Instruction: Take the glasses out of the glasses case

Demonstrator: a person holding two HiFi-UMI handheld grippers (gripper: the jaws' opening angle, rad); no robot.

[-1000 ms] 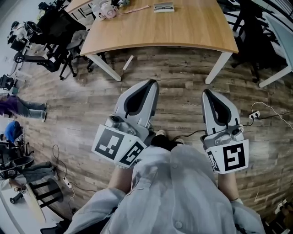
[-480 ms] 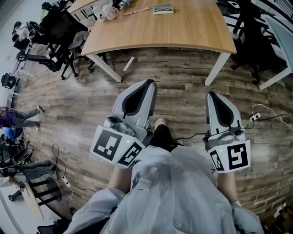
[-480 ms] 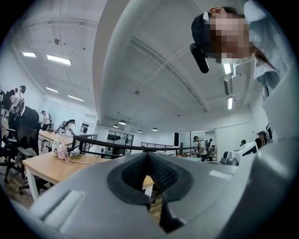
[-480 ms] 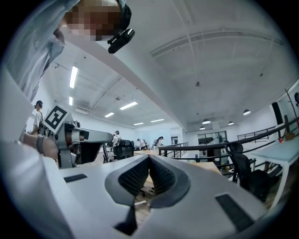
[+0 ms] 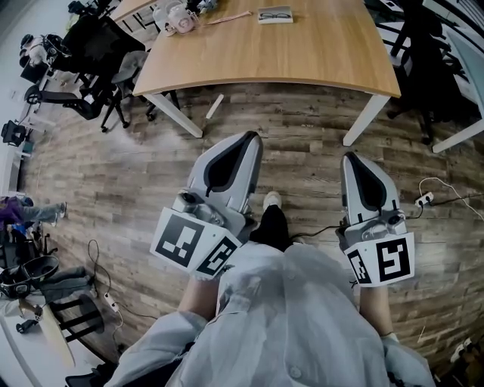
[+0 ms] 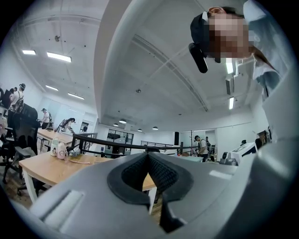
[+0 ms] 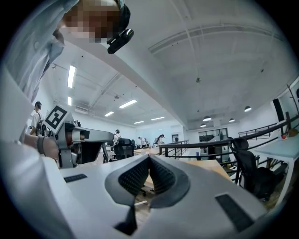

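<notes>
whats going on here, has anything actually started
A person stands on the wood floor, back from a wooden table, holding a gripper in each hand. The left gripper and the right gripper are both shut with nothing between their jaws, held low in front of the body. The glasses case lies at the table's far side, glasses showing in it, untouched. Neither gripper is near it.

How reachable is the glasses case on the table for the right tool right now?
Probably not yet. The glasses case lies far across the table, while the right tool hangs shut over the floor, short of the near edge.
</notes>
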